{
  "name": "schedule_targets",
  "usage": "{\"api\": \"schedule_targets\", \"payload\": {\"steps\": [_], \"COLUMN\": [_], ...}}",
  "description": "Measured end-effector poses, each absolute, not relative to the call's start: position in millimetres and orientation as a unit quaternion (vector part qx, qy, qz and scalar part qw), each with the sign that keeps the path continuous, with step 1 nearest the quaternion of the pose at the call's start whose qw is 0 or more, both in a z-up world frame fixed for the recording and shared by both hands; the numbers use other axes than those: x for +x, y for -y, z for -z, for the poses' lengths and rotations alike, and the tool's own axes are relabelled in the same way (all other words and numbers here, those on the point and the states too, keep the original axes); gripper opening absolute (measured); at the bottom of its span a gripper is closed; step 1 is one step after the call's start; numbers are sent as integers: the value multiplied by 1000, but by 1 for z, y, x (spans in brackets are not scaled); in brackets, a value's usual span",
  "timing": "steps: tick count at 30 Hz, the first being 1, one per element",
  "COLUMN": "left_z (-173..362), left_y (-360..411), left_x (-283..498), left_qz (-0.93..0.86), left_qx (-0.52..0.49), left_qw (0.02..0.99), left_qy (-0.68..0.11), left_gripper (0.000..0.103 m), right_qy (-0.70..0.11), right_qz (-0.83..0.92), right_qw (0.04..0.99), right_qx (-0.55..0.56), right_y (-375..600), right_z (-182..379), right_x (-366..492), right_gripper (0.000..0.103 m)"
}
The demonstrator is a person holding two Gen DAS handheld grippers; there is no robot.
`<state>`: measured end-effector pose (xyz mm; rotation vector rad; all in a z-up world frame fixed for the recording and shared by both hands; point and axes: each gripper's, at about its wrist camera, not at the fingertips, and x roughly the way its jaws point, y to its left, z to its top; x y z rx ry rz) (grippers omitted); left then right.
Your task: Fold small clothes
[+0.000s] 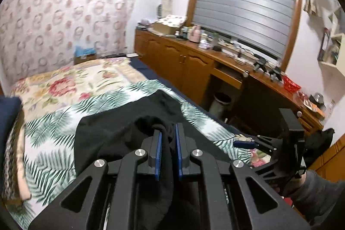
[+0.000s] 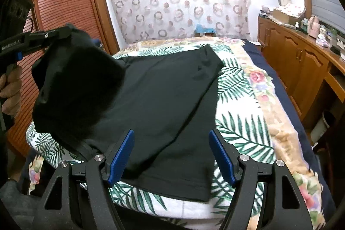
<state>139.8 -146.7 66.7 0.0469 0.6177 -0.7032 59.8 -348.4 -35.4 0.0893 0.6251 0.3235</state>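
Observation:
A black garment [image 2: 163, 96] lies spread on the palm-leaf blanket [image 2: 241, 122] of the bed. My left gripper [image 1: 167, 135] is shut on a bunched edge of this black garment [image 1: 112, 128], with cloth squeezed between its blue pads [image 1: 159, 150]. In the right wrist view the left gripper [image 2: 66, 32] holds that side lifted at the left, and the raised fold hangs down over the flat part. My right gripper [image 2: 171, 135] hovers open above the garment's near hem, with nothing between its fingers. It also shows as the right gripper [image 1: 245, 144] at the right in the left wrist view.
A floral quilt [image 1: 71, 83] covers the far part of the bed. A wooden cabinet run [image 1: 189, 61] with cluttered top lines the right side, with a bin [image 1: 221, 101] beneath. A slatted wooden wardrobe [image 2: 64, 3] stands to the left. A person's hand [image 2: 10, 92] grips the left tool.

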Motion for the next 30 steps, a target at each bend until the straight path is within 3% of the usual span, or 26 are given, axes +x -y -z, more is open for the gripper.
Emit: {"api": "schedule_targets", "payload": {"steps": [9,21,30], "left_z": [-58,-62,-42], "left_y": [194,180,115], "left_x": [141,122,112], "left_qz": [349,336,272], "left_qx": [33,57,45], "left_qw": [879,894,914], "left_qy": [-324,-292,-297], "left_gripper": [13,42,45], "right_qy": [-303,-307,-302], "right_qz": [-148,-143,-149], "right_qw": [939,938,940], "right_qx": [63,69,54], "right_y": [368,374,369], "right_z": [39,37,30], "right_x": [52,50,54], "right_gripper": [74,73,74]}}
